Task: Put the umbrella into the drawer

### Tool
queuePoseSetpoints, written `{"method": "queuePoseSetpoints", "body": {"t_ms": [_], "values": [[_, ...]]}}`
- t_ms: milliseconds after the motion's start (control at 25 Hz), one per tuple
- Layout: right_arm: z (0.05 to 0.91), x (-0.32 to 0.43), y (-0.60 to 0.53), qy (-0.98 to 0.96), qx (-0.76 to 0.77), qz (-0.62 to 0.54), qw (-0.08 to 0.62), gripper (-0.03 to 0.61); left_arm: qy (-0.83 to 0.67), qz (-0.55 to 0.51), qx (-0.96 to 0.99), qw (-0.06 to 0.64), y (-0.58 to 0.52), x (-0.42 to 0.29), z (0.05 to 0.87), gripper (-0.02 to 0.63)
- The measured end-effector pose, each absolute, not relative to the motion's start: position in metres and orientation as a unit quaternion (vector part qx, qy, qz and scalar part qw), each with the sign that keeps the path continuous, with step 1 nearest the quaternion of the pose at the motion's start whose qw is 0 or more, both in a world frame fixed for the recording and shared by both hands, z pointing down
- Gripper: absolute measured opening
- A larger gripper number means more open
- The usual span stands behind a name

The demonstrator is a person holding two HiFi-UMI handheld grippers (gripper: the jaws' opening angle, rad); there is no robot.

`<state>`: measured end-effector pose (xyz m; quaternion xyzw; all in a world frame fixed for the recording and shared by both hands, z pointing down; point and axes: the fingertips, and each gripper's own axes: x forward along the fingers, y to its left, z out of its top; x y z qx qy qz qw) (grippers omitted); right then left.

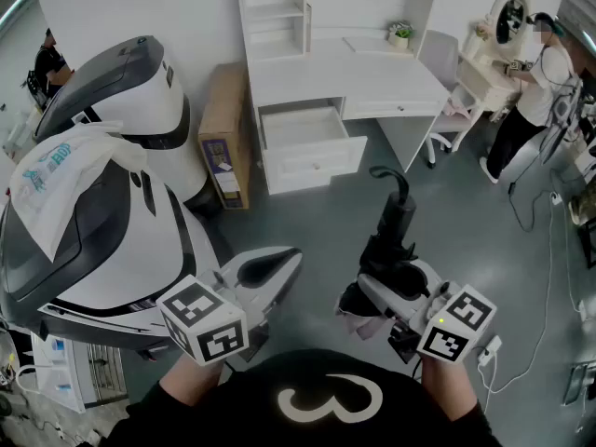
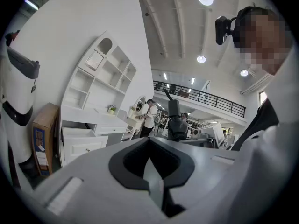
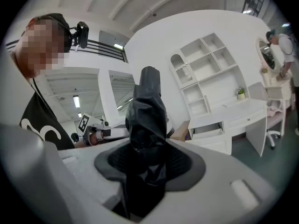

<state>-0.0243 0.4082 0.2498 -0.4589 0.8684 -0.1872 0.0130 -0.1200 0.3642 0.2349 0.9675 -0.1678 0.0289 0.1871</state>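
Observation:
A folded black umbrella (image 1: 391, 236) stands up out of my right gripper (image 1: 375, 290), whose jaws are shut on its bunched fabric; the curved handle points away from me. In the right gripper view the umbrella (image 3: 147, 118) fills the gap between the pads of the right gripper (image 3: 146, 158). My left gripper (image 1: 287, 261) hangs beside it at the left, shut and empty; in its own view the left gripper (image 2: 150, 144) has its jaws meeting along one seam. The white desk's top drawer (image 1: 303, 136) stands pulled out, far ahead across the floor, also seen as the drawer (image 2: 79, 136) and the drawer (image 3: 208, 130).
A big white-and-black machine (image 1: 102, 212) with a white bag (image 1: 65, 170) draped on it fills the left. A cardboard box (image 1: 223, 128) leans by the desk. A white chair (image 1: 447, 77), a person (image 1: 535, 91) at a vanity and floor cables (image 1: 549, 250) are to the right.

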Motion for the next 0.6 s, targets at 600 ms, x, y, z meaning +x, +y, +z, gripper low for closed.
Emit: {"method": "queuePoseSetpoints", "body": {"t_ms": [600], "values": [[0.246, -0.033, 0.383, 0.87, -0.457, -0.185, 0.028, 0.193, -0.172, 0.033, 0.967, 0.185, 0.341, -0.136, 0.241, 0.005]]}}
